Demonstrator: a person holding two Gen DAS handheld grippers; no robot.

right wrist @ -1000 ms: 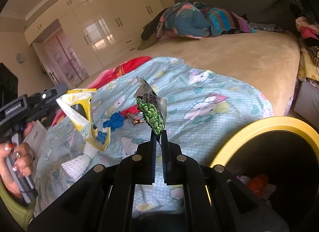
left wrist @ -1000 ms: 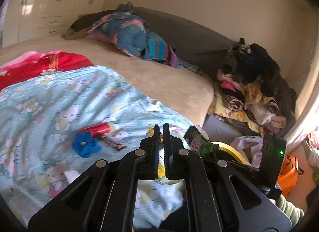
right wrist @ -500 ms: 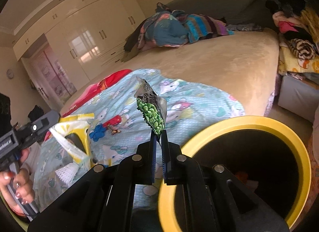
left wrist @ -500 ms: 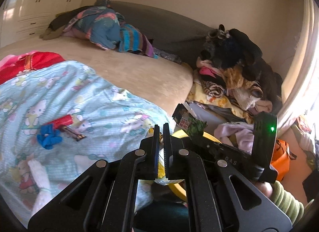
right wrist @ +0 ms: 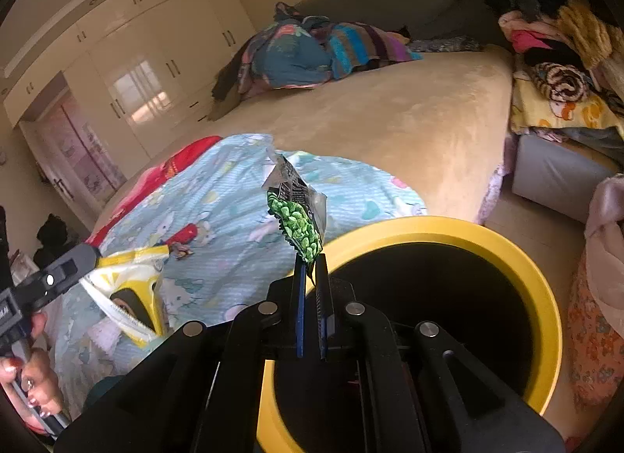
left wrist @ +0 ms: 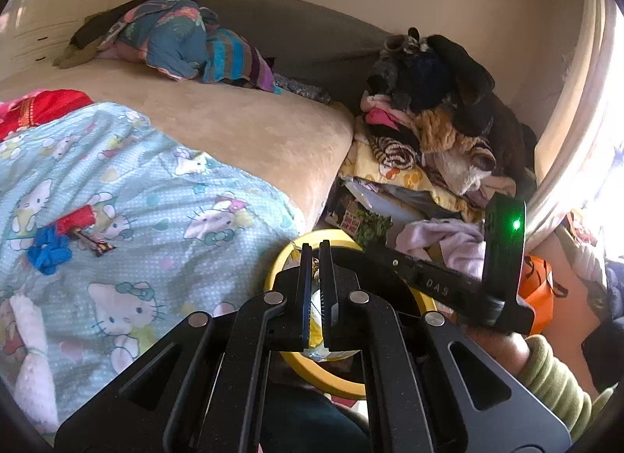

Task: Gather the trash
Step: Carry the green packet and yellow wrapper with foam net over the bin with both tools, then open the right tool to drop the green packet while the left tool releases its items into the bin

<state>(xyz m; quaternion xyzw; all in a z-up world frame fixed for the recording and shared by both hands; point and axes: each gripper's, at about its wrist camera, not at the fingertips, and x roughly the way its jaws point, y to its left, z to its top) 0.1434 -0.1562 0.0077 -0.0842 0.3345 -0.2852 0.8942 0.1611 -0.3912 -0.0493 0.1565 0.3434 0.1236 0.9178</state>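
A wide bed under a tan cover fills the room; glossy cream wardrobes line the far wall; a grey headboard backs the bed; bright daylight enters through a curtain on the right.

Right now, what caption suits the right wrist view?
Right gripper holds green wrapper above yellow bin beside bed.

Bin: yellow rim, black interior. Snack wrapper, centre of the right wrist view: green pea print on black, silver upper edge. Bag, lower left: yellow and white. Blanket, left of the left wrist view: pale blue with white cartoon-cat print. On it: red wrapper, blue crumpled item. Bed cover: plain beige. Gripper bodies: black.
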